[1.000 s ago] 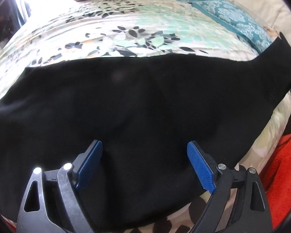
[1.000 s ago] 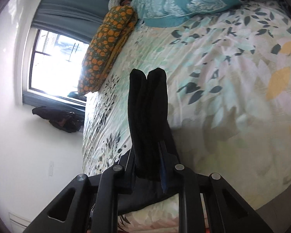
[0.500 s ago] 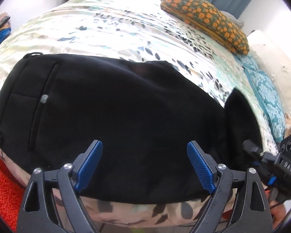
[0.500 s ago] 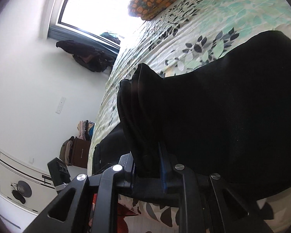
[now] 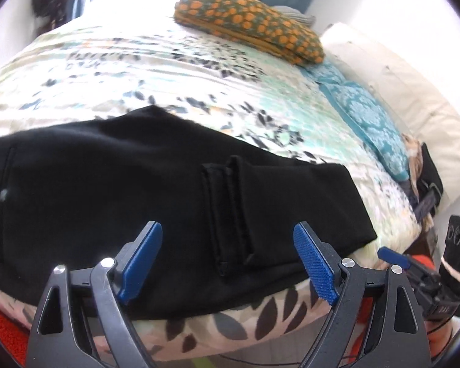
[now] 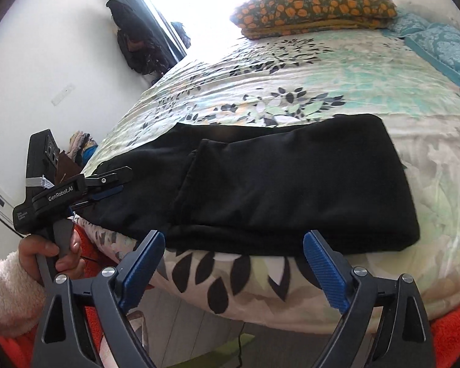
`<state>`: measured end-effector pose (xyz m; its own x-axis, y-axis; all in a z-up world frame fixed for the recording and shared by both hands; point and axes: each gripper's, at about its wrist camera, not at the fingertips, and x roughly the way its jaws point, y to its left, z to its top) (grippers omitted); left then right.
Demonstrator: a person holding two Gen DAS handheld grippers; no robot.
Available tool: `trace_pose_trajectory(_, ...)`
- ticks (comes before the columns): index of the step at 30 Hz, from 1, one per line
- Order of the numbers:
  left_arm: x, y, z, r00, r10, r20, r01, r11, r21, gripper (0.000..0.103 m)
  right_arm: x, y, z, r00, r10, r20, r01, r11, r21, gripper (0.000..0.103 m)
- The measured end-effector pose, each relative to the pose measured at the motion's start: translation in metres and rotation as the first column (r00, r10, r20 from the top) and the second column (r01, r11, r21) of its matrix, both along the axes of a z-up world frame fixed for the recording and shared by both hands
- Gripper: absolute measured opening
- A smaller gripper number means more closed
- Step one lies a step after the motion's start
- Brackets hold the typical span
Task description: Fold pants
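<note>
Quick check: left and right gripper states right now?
Left gripper: open, holding nothing, above the folded black fabric pants.
Right gripper: open, holding nothing, off the bed edge in front of the pants.

A floral bedspread (image 6: 306, 70) covers the bed; an orange-dotted pillow (image 6: 316, 6) and a teal patterned pillow (image 5: 365, 113) lie near its head.
</note>
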<state>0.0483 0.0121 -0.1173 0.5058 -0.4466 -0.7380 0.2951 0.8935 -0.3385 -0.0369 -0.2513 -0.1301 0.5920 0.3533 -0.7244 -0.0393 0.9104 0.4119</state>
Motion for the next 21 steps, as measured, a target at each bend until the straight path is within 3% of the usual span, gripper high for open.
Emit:
trace_pose_trajectory(3,-0.002,-0.036,-0.001,0.998,-0.065,0.023,0.063,0.995,0.084,0.08,-0.003,-0.019,0.001,0.997,-0.074,0.004,0.074,0.996,0.044,0.092)
trace_pose_trajectory(5,0.002,-0.052,-0.009,0.997,-0.078,0.001,0.077,0.985,0.152,0.057,-0.005,-0.021,0.002,0.996,-0.082,0.019,0.081,0.996,0.037,0.092)
trace_pose_trajectory(7,0.005,-0.057,-0.02,0.997,-0.063,-0.034,0.068,0.98,0.188,0.047,-0.009,-0.018,0.004,0.997,-0.077,0.029,0.076,0.996,0.036,0.092)
trace_pose_trajectory(9,0.007,-0.056,-0.028,0.998,-0.038,-0.052,0.047,0.98,0.195,0.047,-0.012,-0.016,0.006,0.997,-0.063,0.035,0.062,0.997,0.036,0.092)
trace_pose_trajectory(10,0.008,-0.055,-0.032,0.998,-0.027,-0.061,0.039,0.979,0.199,0.042,-0.014,-0.016,0.007,0.997,-0.06,0.039,0.058,0.998,0.034,0.092)
trace_pose_trajectory(11,0.011,-0.055,-0.036,0.997,-0.023,-0.08,0.038,0.98,0.194,0.02,-0.013,-0.015,0.008,0.997,-0.057,0.044,0.055,0.998,0.032,0.092)
trace_pose_trajectory(12,0.013,-0.056,-0.041,0.994,-0.022,-0.105,0.041,0.982,0.187,0.007,-0.014,-0.014,0.008,0.997,-0.055,0.05,0.054,0.998,0.03,0.092)
trace_pose_trajectory(18,0.002,-0.039,-0.016,0.998,0.002,-0.066,0.008,0.988,0.153,0.002,-0.018,-0.021,0.014,0.99,-0.11,0.084,0.114,0.993,-0.037,0.092)
trace_pose_trajectory(21,-0.002,-0.025,-0.011,0.999,0.006,-0.034,0.0,0.984,0.179,0.002,-0.019,-0.032,0.014,0.983,-0.164,0.083,0.171,0.982,-0.082,0.092)
